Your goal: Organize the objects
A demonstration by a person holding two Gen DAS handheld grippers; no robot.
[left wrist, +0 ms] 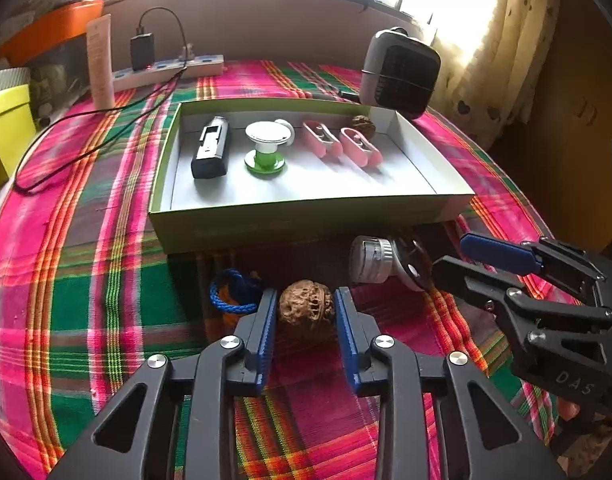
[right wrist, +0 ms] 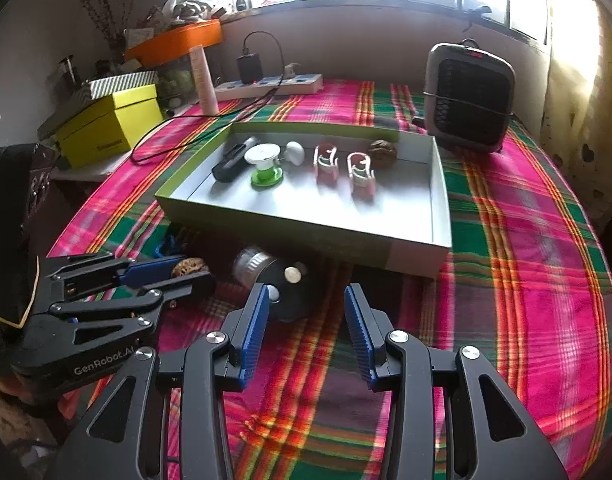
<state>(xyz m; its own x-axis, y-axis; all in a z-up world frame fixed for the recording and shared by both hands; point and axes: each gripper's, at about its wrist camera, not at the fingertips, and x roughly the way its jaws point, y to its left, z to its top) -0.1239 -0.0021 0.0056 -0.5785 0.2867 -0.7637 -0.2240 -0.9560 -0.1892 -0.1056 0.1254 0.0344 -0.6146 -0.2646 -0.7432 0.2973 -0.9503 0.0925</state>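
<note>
A brown walnut [left wrist: 306, 307] lies on the plaid cloth in front of the open box [left wrist: 306, 216]. My left gripper [left wrist: 305, 295] is shut on it, both blue pads against its sides; the right wrist view shows the same grip [right wrist: 194, 270]. Right of it lies a silver and black round gadget [left wrist: 372, 260], and a blue braided cord [left wrist: 232, 292] lies to its left. My right gripper [right wrist: 306, 304] stands open with nothing between its fingers, its left fingertip next to that gadget [right wrist: 282, 280]. The box holds a black device [left wrist: 211, 148], a green and white spool [left wrist: 265, 148], two pink clips [left wrist: 342, 144] and another walnut [left wrist: 364, 125].
A grey fan heater [left wrist: 398, 70] stands behind the box's right corner. A power strip [left wrist: 166, 70] with a plugged charger and trailing black cable, a pink tube [left wrist: 101, 64] and a yellow box [right wrist: 110, 124] are at the back left. A curtain hangs at the right.
</note>
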